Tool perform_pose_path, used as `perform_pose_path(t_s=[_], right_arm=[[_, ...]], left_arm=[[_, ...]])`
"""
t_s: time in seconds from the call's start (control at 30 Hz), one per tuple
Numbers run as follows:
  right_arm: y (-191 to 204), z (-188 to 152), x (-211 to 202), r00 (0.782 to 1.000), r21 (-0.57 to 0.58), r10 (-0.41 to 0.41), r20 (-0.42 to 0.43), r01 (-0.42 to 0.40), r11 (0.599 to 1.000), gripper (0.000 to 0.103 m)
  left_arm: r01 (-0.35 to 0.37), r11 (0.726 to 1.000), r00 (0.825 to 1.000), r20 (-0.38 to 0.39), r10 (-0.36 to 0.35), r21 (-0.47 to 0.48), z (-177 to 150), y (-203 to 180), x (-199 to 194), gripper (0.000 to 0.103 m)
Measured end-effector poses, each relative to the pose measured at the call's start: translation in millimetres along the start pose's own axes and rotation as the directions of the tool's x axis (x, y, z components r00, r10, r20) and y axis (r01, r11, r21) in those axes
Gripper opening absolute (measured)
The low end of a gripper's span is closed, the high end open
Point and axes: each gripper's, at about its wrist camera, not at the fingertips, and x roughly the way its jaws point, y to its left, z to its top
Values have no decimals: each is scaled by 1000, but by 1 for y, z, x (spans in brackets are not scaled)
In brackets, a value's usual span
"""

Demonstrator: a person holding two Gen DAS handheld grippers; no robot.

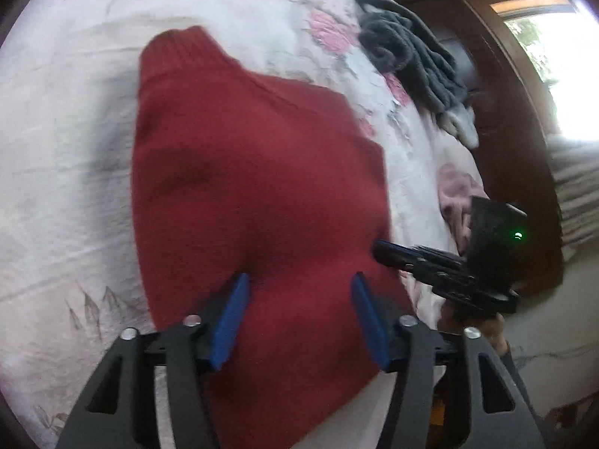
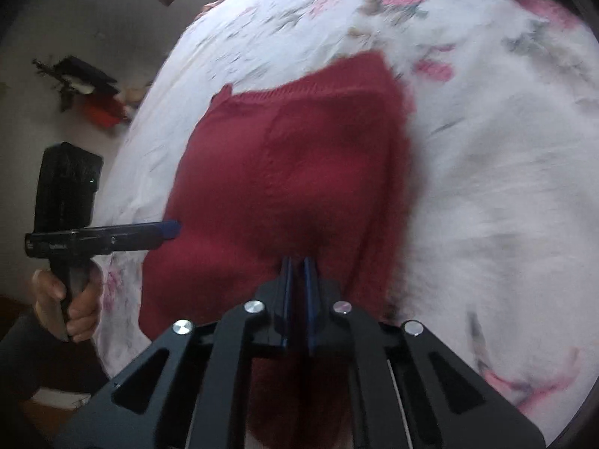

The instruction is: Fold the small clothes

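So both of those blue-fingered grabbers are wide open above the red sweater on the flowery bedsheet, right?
Not quite. Only the left gripper is open, as the left wrist view shows. In the right wrist view the right gripper is shut, apparently pinching the red sweater on the flowery bedsheet.

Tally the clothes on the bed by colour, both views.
Red: 1, the sweater spread on the floral bedsheet.
Grey: 1, a crumpled garment near the far edge.
Pink: 1, a bunched piece at the side edge.
Whitish: 1, a small piece just below the grey one; kind unclear.
Total: 4
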Motion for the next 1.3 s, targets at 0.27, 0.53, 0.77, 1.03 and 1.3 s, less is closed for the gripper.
perform_pose_path(t_s=[0.27,0.53,0.77,1.03,1.3], right_arm=[[27,-35,2,996,-100,-56,-69,48,994,0],[25,-62,-26,1000,-9,10,-21,-10,1000,0],[14,-60,-30,997,66,74,-39,-71,995,24],[-87,-4,-44,944,390,324,68,-324,862,65],[-95,56,21,932,449,358,-51,-298,842,69]], left_arm=[[-2,997,999,-40,5,76,-39,-18,-8,52],[19,998,1000,-22,-18,66,-60,-23,-25,60],[12,1000,1000,-14,-12,-27,-96,-4,-32,83],[105,979,992,82,-92,-174,-96,64,-73,88],[212,952,976,6,-216,-221,-83,80,-18,87]])
